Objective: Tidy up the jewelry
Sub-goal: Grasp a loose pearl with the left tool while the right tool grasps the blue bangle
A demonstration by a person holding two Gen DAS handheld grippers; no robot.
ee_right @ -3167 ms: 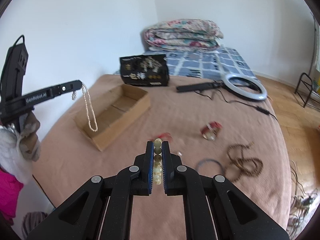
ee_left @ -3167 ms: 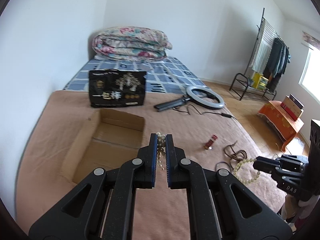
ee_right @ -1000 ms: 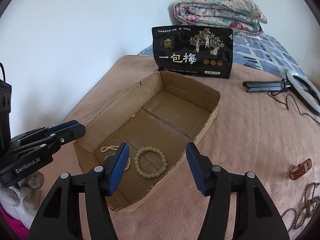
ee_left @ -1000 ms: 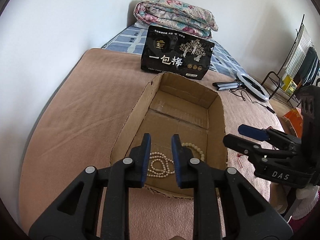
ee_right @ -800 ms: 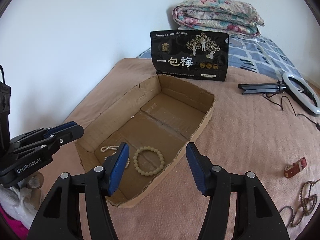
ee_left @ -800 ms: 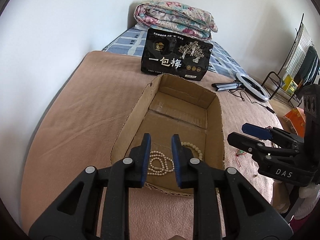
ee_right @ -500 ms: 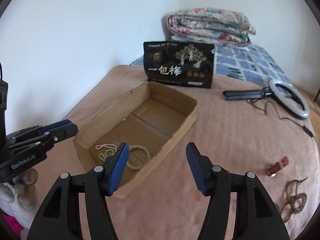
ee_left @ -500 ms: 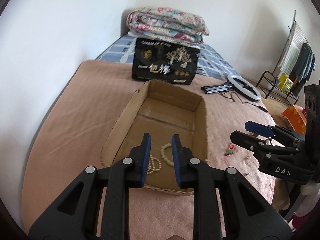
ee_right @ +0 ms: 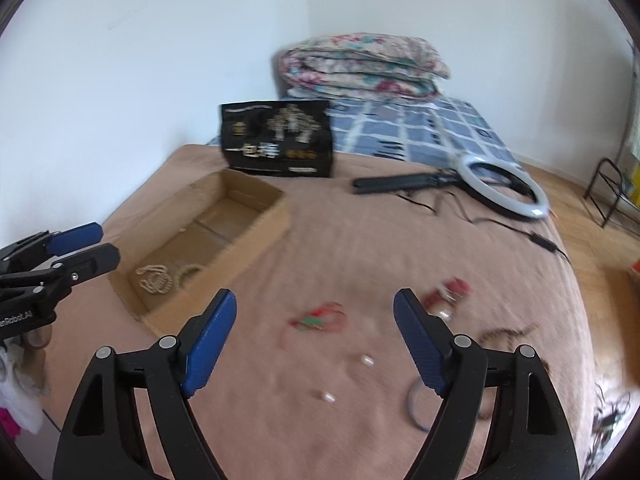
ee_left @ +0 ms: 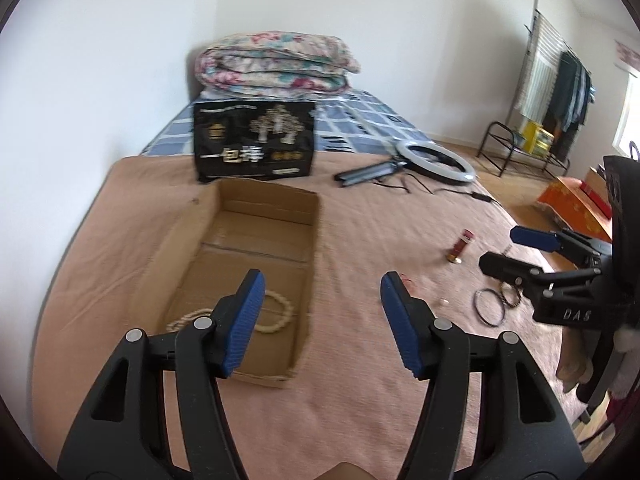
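Note:
A shallow cardboard box (ee_left: 208, 240) lies on the tan bedspread; it also shows in the right wrist view (ee_right: 256, 232). In it lie a pearl necklace (ee_right: 154, 278) and a cream bead bracelet (ee_left: 280, 312). My left gripper (ee_left: 322, 320) is open and empty above the box's near right corner. My right gripper (ee_right: 314, 340) is open and empty above loose pieces: a red string ornament (ee_right: 318, 320), a red-and-gold piece (ee_right: 450, 294), two small pearls (ee_right: 366, 360), a grey ring (ee_right: 416, 406) and a brown bead strand (ee_right: 506, 334).
A black printed bag (ee_left: 254, 144) stands behind the box. A ring light (ee_right: 502, 186) with its black handle and cable lies at the back right. A folded floral quilt (ee_left: 276, 66) sits against the wall. A clothes rack (ee_left: 552, 96) stands far right.
Both grippers have pulled back from the box and swung right. The left jaws have opened wide. The two bead pieces stay in the box.

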